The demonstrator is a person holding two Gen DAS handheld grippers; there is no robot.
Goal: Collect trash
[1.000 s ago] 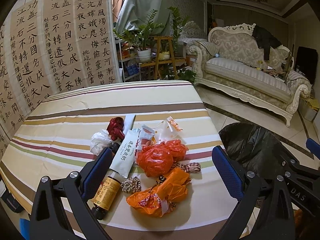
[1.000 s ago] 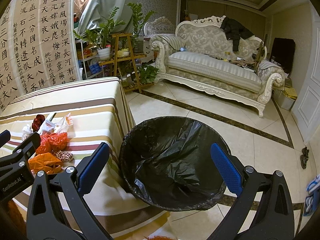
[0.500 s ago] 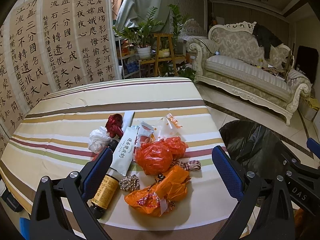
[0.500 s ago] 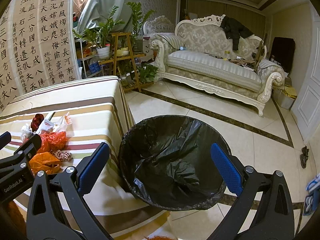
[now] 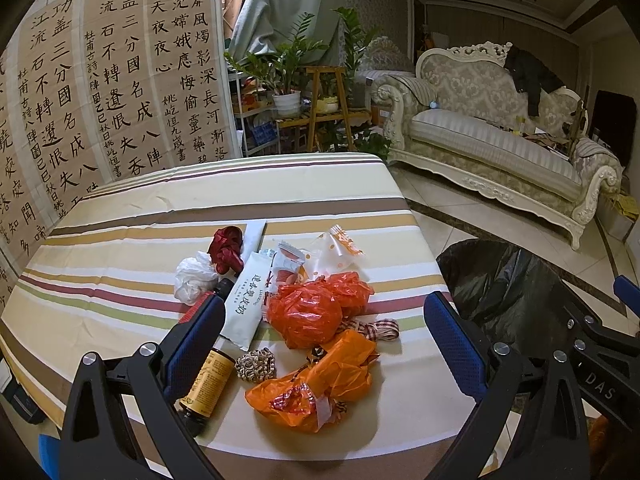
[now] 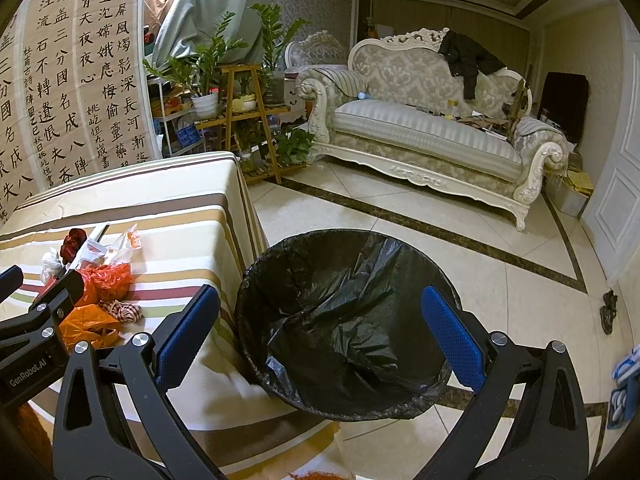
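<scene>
A pile of trash lies on the striped table (image 5: 120,216): two crumpled orange bags (image 5: 308,312) (image 5: 320,384), a white packet (image 5: 244,304), a brown bottle (image 5: 204,384), a white tissue wad (image 5: 194,280), a dark red ribbon (image 5: 228,248), snack wrappers (image 5: 336,248) and a checked ribbon (image 5: 380,328). My left gripper (image 5: 320,336) is open and empty, hovering over the pile's near side. My right gripper (image 6: 316,332) is open and empty above the black-lined trash bin (image 6: 344,320) beside the table. The pile also shows in the right wrist view (image 6: 100,292).
The bin (image 5: 512,288) stands on the tiled floor right of the table's edge. A cream sofa (image 6: 432,132) stands at the back, plant stands (image 6: 240,112) behind the table. A calligraphy screen (image 5: 100,92) lines the left. Slippers (image 6: 624,376) lie on the floor at right.
The left wrist view has shifted slightly, with the pile sitting a little higher and more centred between the fingers. Both grippers stay open. The right gripper has barely moved.
</scene>
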